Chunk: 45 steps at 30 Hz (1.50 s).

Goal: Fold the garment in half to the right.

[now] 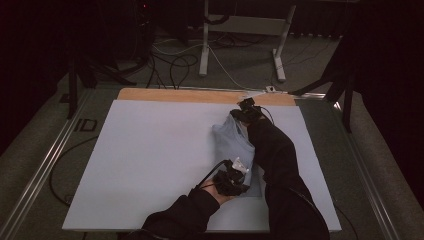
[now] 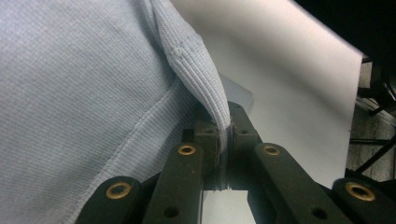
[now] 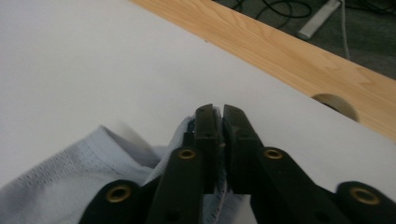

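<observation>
— High view first: where's the garment?
— A pale blue shirt lies on the white counter, right of its middle.
— Left claw?
— Clamped on the shirt's ribbed edge at the near end.
— And the right claw?
— At the far end near the wooden strip, jaws pressed together on a bit of the shirt's fabric.

Pale blue garment, folded flat
</observation>
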Each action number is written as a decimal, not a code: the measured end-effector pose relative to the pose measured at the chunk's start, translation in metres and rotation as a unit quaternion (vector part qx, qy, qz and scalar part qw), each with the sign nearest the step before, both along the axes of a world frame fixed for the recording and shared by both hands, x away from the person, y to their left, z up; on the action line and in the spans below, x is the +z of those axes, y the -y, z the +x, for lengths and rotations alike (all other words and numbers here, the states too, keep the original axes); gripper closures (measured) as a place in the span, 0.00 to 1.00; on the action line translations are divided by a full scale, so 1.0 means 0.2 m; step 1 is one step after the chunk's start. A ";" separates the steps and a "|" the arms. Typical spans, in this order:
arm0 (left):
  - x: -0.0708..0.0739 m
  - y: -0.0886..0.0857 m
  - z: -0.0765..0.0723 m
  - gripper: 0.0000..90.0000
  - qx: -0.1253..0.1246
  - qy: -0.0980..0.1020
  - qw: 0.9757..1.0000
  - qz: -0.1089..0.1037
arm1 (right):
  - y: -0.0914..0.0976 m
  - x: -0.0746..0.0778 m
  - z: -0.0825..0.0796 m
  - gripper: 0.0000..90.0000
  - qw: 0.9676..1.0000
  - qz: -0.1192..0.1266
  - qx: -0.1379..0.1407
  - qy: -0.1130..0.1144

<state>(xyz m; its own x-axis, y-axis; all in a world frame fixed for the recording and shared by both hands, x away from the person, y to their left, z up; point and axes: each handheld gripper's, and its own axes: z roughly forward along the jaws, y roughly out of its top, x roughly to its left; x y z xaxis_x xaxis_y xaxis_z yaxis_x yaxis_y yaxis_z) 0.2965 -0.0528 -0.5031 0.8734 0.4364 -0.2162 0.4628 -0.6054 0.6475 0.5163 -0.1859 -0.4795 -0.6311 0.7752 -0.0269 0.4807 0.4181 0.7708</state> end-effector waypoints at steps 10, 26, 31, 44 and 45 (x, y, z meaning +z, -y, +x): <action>-0.04 0.04 0.02 0.96 0.004 -0.003 1.000 0.015 | 0.07 0.13 -0.05 0.65 1.000 0.005 0.000 0.002; -0.03 0.08 -0.03 0.76 -0.042 0.002 0.999 -0.021 | 0.09 0.13 -0.12 0.41 0.998 0.018 -0.016 -0.054; 0.00 0.04 -0.05 0.63 -0.043 0.016 0.998 -0.040 | 0.10 0.08 -0.10 0.37 0.997 0.017 -0.030 -0.067; 0.10 -0.17 -0.04 0.30 -0.001 0.053 0.994 -0.096 | 0.13 -0.03 -0.09 0.30 0.993 0.016 -0.034 -0.108; 0.10 -0.19 -0.04 0.25 0.000 0.058 0.993 -0.102 | 0.13 -0.03 -0.09 0.30 0.993 0.021 -0.033 -0.111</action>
